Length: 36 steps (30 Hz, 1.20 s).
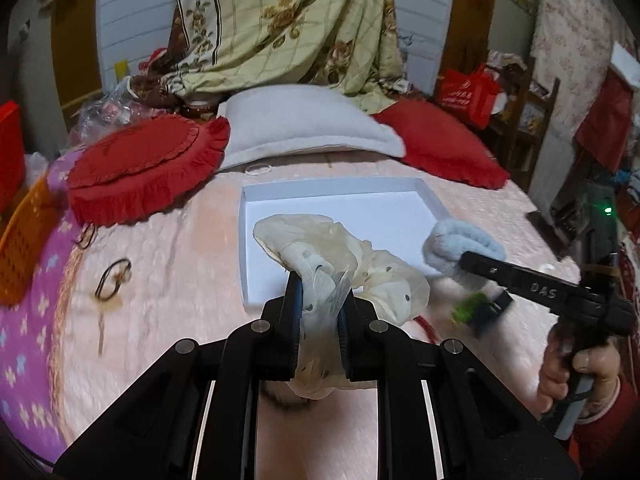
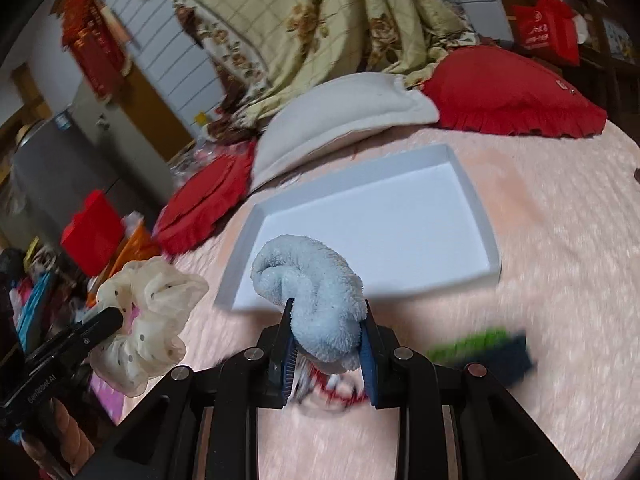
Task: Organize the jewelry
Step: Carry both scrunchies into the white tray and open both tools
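the left claw (image 1: 320, 300) is clamped on a sheer cream scrunchie with dark dots (image 1: 340, 256), which bulges out past the fingertips and hangs above the near left corner of the shallow white cardboard tray (image 1: 430, 194). the right claw (image 2: 326, 328) is closed around a fluffy pale blue scrunchie (image 2: 312, 280), held just short of the tray's near edge in the right wrist view; in the left wrist view the same blue scrunchie (image 1: 460, 248) sits over the tray's right rim. the tray lies on a pale pink bedspread (image 1: 172, 264) and nothing rests on its floor. on the bedspread to the left lie two thin dark wire-like hoops (image 1: 114, 278), possibly bangles or earrings, though they are too blurred to tell. a green and dark blue item (image 2: 488, 346) lies near the right claw, smeared by motion blur. at the far side a white pillow (image 1: 308, 120) sits between two red frilled cushions (image 1: 140, 168).
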### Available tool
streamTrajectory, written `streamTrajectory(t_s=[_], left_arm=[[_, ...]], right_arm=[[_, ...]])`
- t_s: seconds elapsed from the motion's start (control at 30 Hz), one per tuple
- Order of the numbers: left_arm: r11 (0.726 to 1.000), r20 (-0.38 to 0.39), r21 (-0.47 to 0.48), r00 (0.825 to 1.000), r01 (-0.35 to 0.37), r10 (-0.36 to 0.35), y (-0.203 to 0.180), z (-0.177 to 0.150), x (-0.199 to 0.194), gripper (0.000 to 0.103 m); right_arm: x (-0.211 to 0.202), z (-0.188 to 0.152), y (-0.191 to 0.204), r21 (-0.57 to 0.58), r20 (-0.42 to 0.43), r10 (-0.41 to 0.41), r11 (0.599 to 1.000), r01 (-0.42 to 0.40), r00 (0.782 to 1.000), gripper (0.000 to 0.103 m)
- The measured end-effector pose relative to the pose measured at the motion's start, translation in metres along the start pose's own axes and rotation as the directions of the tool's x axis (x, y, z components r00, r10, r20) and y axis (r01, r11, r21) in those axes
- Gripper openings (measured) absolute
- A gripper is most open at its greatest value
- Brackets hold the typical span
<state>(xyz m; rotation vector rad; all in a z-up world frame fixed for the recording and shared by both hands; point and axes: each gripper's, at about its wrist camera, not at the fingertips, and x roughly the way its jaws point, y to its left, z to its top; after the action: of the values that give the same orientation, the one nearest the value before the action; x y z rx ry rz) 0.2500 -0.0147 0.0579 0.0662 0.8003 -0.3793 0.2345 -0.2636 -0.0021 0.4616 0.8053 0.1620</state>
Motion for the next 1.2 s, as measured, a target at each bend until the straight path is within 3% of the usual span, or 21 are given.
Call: streamTrajectory(t_s=[0.23,0.47,0.6,0.73,0.8,1.0,1.2], left_arm=[[0.996,-0.088,-0.006,0.992,-0.094,0.094,0.018,0.05,0.101,0.015],[0.989,-0.144,-0.054,0.981,-0.137,0.128,0.038,0.076,0.173,0.015],[0.989,-0.161,-0.082,0.981,-0.125,0.111,0.045,0.077,0.187,0.029],[0.989,-0.143,-0.108,0.986,-0.102,0.086,0.048,0.076,0.183,0.052],[0.988,-0.131,-0.131,0.989,-0.086,0.069,0.051,0.076,0.177,0.056],[0.985,-0.11,-0.168,0.993,-0.049,0.03,0.054,0.075,0.141,0.057],[0.988,-0.035,-0.128,0.996,-0.082,0.078,0.046,0.05,0.07,0.057]], right_arm=[[0.07,0.061,-0.027,0.103,-0.033,-0.097,0.99,0.1,0.995,0.026],[0.12,0.09,-0.054,0.178,-0.084,-0.149,0.971,0.162,0.985,0.026],[0.128,0.089,-0.067,0.2,-0.093,-0.172,0.962,0.187,0.981,0.029],[0.124,0.086,-0.072,0.204,-0.057,-0.181,0.961,0.189,0.982,0.045],[0.118,0.087,-0.073,0.21,-0.028,-0.182,0.96,0.184,0.983,0.048],[0.087,0.091,-0.06,0.177,0.02,-0.189,0.967,0.183,0.982,0.048],[0.038,0.067,-0.032,0.091,0.024,-0.123,0.988,0.121,0.992,0.048]])
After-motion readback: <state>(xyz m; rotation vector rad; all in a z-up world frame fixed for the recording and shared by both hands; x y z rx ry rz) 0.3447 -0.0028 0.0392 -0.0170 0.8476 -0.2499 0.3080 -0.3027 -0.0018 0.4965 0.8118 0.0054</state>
